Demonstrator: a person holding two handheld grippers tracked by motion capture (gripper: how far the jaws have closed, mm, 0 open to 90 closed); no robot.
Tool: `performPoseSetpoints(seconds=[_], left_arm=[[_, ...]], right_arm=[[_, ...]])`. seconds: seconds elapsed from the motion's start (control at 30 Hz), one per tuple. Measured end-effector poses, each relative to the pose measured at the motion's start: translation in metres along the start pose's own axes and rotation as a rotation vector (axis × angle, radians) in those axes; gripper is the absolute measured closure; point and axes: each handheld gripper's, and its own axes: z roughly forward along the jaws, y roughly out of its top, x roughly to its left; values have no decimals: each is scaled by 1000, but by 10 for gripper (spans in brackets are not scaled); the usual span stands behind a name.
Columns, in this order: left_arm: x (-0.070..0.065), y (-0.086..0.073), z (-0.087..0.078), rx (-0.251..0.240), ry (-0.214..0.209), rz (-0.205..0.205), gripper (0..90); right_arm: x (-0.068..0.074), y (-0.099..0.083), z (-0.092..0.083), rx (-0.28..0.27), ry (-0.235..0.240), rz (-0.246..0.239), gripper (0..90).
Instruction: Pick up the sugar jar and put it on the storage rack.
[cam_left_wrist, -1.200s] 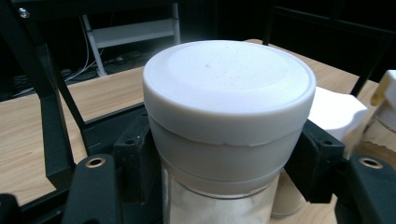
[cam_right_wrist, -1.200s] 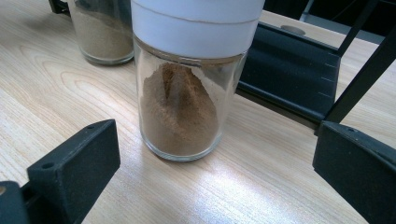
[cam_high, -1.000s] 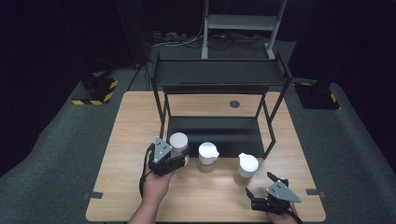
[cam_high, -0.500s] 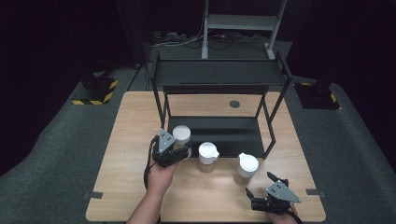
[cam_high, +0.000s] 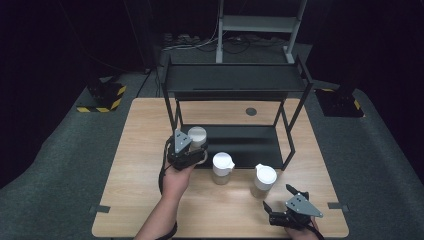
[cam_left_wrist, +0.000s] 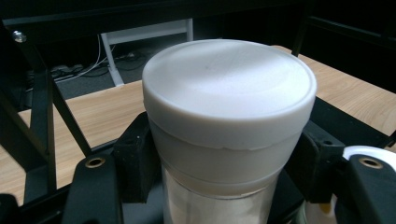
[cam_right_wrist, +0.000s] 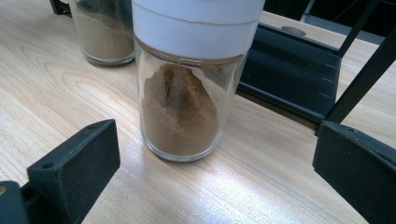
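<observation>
My left gripper (cam_high: 194, 150) is shut on a white-lidded glass jar (cam_high: 196, 135) and holds it at the front left corner of the black rack's lower shelf (cam_high: 250, 145). In the left gripper view the black pads (cam_left_wrist: 135, 158) press on both sides of that jar (cam_left_wrist: 229, 93), just under its lid. A second jar (cam_high: 222, 167) stands on the table in front of the shelf. A third jar (cam_high: 265, 180) of brown powder (cam_right_wrist: 180, 112) stands to its right. My right gripper (cam_high: 278, 198) rests near the table's front edge, open (cam_right_wrist: 215, 170), jaws apart on either side of that jar without touching it.
The black two-level rack (cam_high: 235, 80) takes up the middle and back of the wooden table (cam_high: 140, 150); its thin legs (cam_high: 172, 115) stand close to the held jar. A dark round mark (cam_high: 251, 111) lies on the table behind the shelf. The second jar (cam_right_wrist: 102, 32) stands behind the near one.
My left gripper has carried its jar away from the person and a little up, from the table in front of the rack to the edge of the lower shelf. The right gripper has stayed still.
</observation>
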Motion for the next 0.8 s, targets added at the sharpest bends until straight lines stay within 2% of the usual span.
performPoseSetpoints(seconds=[0.27,0.4,0.53,0.8], left_arm=[[1,4,10,11,16,4,344],[2,8,17,28,30,19,344],[2,10,21,26,35,13,344],[0,14,32,53,51,36,344]], right_arm=[[0,0,0,-1,2,2,0],[-1,0,0,-2,3,4,0],[-1,0,0,-3,3,5,0],[-1,0,0,-6,3,7,0]])
